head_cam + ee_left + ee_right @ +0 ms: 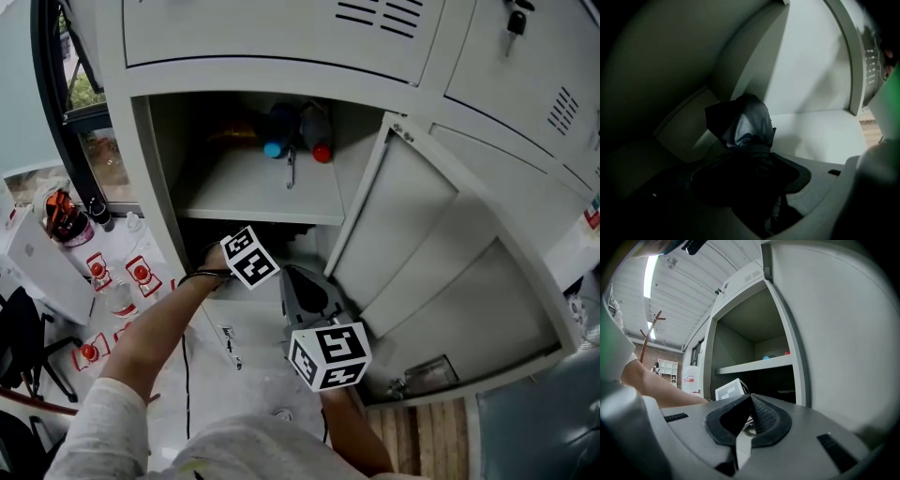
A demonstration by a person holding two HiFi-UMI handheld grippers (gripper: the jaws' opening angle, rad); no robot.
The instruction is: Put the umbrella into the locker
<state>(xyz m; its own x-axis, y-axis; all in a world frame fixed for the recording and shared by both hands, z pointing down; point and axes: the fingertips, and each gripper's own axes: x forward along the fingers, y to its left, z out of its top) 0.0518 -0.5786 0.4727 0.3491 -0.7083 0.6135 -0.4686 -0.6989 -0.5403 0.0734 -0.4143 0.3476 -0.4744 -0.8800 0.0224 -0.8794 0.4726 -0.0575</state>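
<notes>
The grey locker [141, 169] stands with its door [441, 253] swung wide to the right. My left gripper [246, 258] reaches into the dark lower compartment below the shelf [253, 187]. In the left gripper view, the folded dark umbrella [745, 126] sticks out between the left gripper's [750, 176] jaws, which are closed on it, above the compartment's pale floor [820, 136]. My right gripper [305, 286] waits just outside the opening near the door. In the right gripper view, this gripper [750, 401] has its pads together with nothing between them.
Two bottles lie on the upper shelf, one with a blue cap [274, 148] and one with a red cap [322, 152]. A key [516, 21] hangs in a locker door above. White packets with red labels [141, 274] lie on the floor at the left.
</notes>
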